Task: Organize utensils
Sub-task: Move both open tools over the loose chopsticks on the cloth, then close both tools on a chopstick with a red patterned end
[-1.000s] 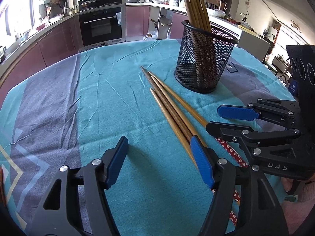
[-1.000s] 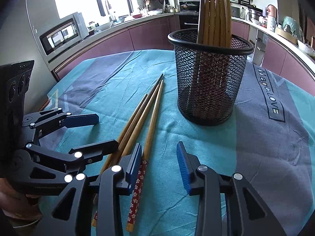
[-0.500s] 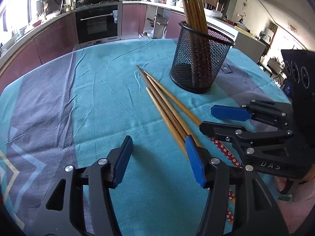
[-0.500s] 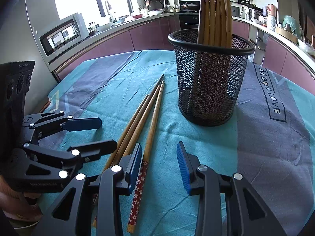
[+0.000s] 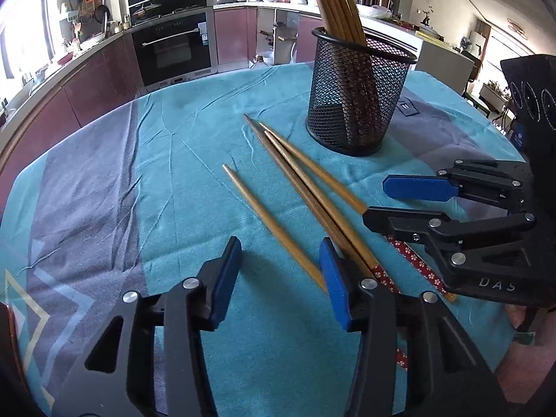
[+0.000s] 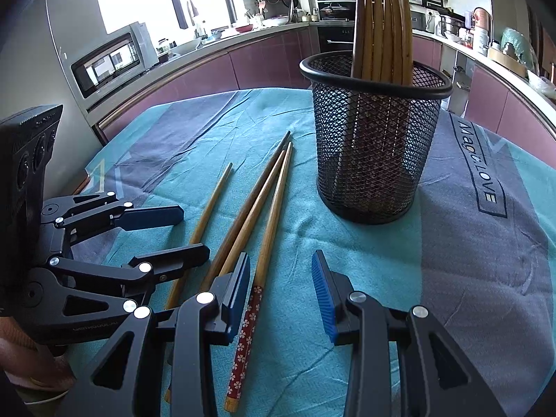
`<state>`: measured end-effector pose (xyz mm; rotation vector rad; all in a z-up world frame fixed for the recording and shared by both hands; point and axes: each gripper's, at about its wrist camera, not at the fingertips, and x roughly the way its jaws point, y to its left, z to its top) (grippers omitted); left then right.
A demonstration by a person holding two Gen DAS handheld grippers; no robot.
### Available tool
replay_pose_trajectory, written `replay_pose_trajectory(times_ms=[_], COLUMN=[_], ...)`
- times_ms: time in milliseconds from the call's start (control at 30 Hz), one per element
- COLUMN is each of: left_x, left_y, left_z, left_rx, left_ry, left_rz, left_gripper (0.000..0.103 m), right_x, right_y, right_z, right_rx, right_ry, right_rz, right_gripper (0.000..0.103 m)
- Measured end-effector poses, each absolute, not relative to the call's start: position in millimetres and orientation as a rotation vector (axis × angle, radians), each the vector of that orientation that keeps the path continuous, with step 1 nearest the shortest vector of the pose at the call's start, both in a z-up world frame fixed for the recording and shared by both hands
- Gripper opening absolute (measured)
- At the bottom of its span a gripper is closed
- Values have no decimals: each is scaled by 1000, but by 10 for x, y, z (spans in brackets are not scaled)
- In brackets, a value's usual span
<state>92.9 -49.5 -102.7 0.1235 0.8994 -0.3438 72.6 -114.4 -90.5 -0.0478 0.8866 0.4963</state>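
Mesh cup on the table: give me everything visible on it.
The mesh cup is a round black wire-mesh holder with a solid rolled rim, tapering slightly toward its base. It stands upright on the teal and grey tablecloth, beyond both grippers; neither touches it. Several brown wooden chopsticks stand inside, leaning against the rim and rising well above it, their lower parts dimly visible through the mesh. Four loose chopsticks lie on the cloth beside it, apart from its base.
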Motion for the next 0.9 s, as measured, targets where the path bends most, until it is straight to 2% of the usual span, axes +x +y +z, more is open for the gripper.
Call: replay_pose_trajectory(times_ms=[333,700,900], left_x=[1013,1141,1154], left_y=[-433,-386,-411], left_z=[-1022,-1009,-1013], left_rx=[105,64,57], left_ry=[896,899,904], left_rz=[-333,-340,-352], left_gripper=[30,13,11], right_x=[762,859,892], right_y=[-1097,-990,-1039], right_z=[-910,-923,-932], right_rx=[-66,-89,-59], right_ry=[884,891,901], right_rz=[498,507,506], right_gripper=[35,17,10])
